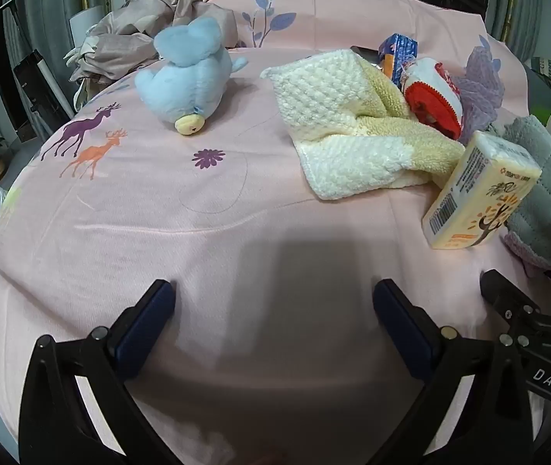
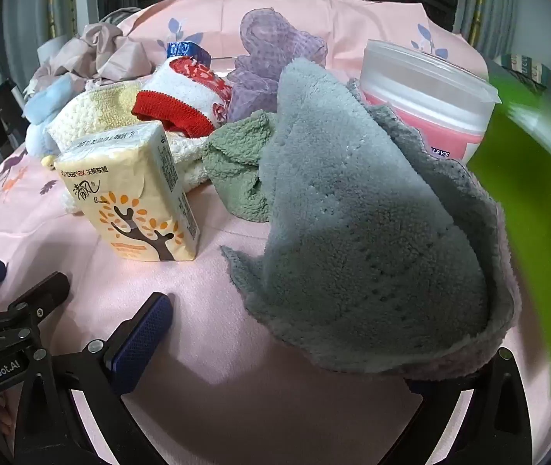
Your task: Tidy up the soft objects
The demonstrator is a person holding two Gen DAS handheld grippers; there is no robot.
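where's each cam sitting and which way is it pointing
Left wrist: sits on the left tool, angled down over the pink sheet toward the blue plush and cream towel; its own open fingers and the right tool's tip show.
Right wrist: sits on the right tool, facing the grey towel draped close ahead; one finger and the left tool show.
Shared: the tissue pack, cream towel, grey towel.

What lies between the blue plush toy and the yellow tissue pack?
In the left wrist view, the cream and yellow towel lies between the blue plush toy and the tissue pack.
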